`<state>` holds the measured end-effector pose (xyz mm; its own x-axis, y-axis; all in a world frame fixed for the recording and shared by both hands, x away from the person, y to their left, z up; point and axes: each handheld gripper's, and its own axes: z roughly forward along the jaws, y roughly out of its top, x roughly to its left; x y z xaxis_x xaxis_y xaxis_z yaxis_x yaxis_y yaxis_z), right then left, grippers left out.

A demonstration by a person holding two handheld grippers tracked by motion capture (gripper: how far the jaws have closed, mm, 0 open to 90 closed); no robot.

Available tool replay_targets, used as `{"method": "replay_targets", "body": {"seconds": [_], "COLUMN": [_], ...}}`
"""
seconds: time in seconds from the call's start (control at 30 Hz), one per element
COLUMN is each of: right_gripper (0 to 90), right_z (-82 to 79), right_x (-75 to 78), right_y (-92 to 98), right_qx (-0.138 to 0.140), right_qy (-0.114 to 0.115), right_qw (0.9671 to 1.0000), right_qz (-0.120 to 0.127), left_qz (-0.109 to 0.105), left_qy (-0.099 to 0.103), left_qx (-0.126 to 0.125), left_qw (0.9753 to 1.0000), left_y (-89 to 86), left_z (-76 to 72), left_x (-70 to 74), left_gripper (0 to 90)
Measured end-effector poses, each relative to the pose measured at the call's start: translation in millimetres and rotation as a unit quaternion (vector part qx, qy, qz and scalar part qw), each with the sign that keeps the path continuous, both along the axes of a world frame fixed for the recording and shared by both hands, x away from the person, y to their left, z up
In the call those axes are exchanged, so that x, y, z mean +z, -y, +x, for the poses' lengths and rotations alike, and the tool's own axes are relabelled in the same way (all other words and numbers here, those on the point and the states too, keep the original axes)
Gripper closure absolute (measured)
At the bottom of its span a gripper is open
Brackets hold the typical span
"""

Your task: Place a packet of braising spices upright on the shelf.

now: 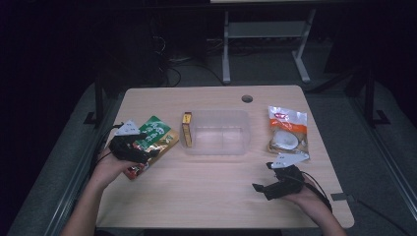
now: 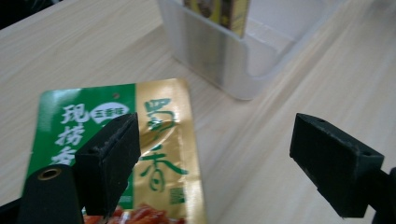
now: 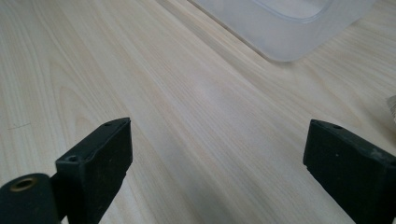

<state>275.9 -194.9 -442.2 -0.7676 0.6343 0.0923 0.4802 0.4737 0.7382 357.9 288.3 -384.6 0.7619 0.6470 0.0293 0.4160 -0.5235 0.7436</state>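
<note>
**Left gripper lined up on the green snack pouch, nothing gripped yet**

Left gripper (image 1: 129,147) sits over the flat green-and-gold foil snack pouch (image 1: 154,138) at the left side of the light wooden desk (image 1: 206,196). In the left gripper view the jaws stand wide apart, one jaw over the pouch (image 2: 154,154) face, the other over bare wood past its gold edge. Reads like a straddle of the long edge so a close would pinch the side seam; I can't tell whether the near jaw actually touches the foil.

The pouch lies flat, angled, just left of the clear rectangular plastic bin (image 1: 219,132) at mid-desk. A small yellow box (image 1: 187,129) already stands upright against the bin's left wall, so my guess is the bin is the drop point and the pouch goes in next.

Right gripper (image 1: 275,186) is parked low near the front right, jaws also spread, holding nothing, pointing across bare desk toward the bin corner (image 3: 285,28). Probably staged clear of the left hand's path. The white-and-orange plastic bag (image 1: 288,130) lies flat beyond it, apart from the bin, untouched.

Risk: thin flat foil, easy to skid instead of lift.
</note>
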Motion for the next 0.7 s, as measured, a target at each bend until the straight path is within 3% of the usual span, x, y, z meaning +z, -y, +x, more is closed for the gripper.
{"method": "replay_targets", "body": {"seconds": [0.27, 0.43, 0.7], "right_gripper": [7.8, 7.8, 7.9], "right_z": [1.3, 1.4, 2.0], "right_x": [-1.2, -2.1, -2.7], "right_y": [0.1, -0.7, -1.2], "right_qx": [0.005, 0.008, 0.007], "right_qy": [0.003, 0.003, -0.001], "right_qw": [1.0, 1.0, 1.0], "right_qz": [-0.002, -0.005, -0.005], "left_qz": [0.019, 0.017, 0.036], "left_qy": [0.006, 0.009, -0.014], "left_qx": [0.022, 0.041, 0.069], "left_qw": [0.9995, 0.999, 0.9969], "left_y": [-14.6, -26.1, -49.1], "left_z": [24.7, 44.1, 66.6], "left_x": [0.3, -5.0, -23.7], "left_gripper": [15.8, 15.8, 15.8]}}
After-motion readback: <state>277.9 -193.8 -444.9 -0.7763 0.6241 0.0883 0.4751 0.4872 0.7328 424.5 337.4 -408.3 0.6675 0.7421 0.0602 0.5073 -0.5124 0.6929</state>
